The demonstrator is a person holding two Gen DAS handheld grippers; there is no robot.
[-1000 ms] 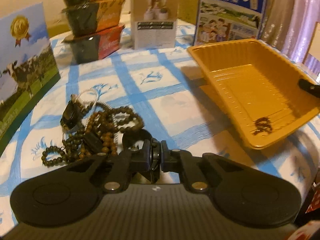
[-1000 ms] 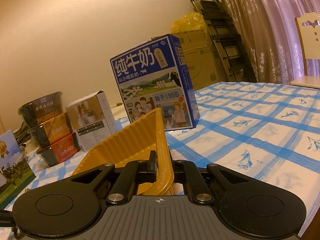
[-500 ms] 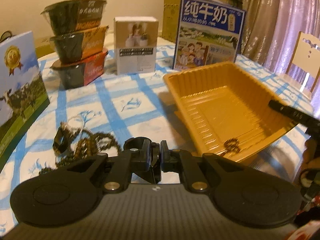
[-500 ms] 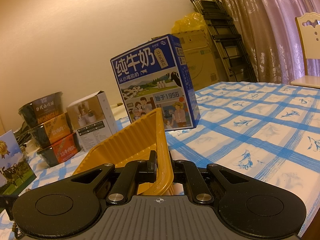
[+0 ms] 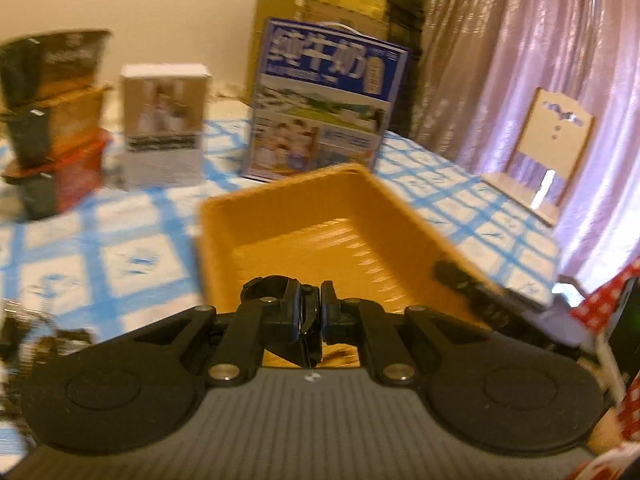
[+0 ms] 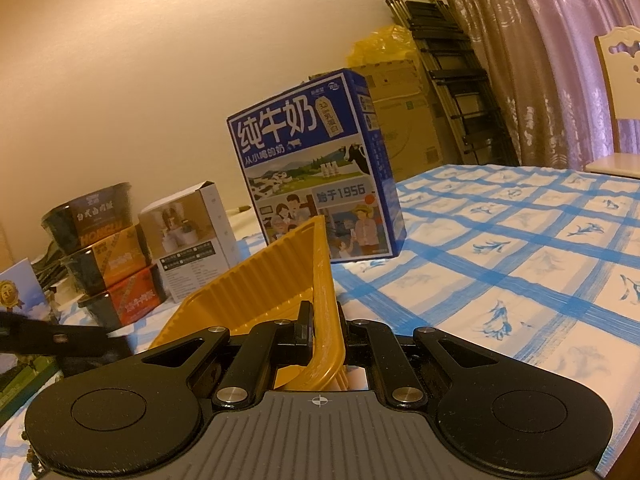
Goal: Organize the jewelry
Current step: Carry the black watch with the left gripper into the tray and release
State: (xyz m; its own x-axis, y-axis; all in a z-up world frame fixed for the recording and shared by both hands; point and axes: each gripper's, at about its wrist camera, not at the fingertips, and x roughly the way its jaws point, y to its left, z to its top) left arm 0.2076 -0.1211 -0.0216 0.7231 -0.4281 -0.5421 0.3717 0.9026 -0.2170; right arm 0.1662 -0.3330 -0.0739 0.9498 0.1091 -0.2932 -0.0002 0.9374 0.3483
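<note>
My left gripper [image 5: 310, 300] is shut on a black band [image 5: 266, 283]; part of it loops up beside the left finger and part hangs under the jaws. It hovers over the near end of the yellow tray [image 5: 288, 178]. This view is blurred. The bead pile [image 5: 44, 340] lies at the lower left on the cloth. My right gripper [image 6: 322, 320] is shut on the tray's rim [image 6: 320, 264] and holds the tray tilted up; its fingers [image 5: 456, 274] also show on the tray's right edge. A left finger [image 6: 60, 338] reaches in from the left.
A blue milk carton [image 5: 324, 108] stands right behind the tray, with a small white box [image 5: 162, 124] and stacked noodle bowls [image 5: 52, 112] to its left. A chair [image 5: 552, 140] and curtain lie beyond the table's right edge. Red checked cloth [image 5: 600, 300] sits at the right.
My left gripper has lifted off the bead pile and swung right over the tray, carrying the black band. The right gripper and tilted tray have stayed still.
</note>
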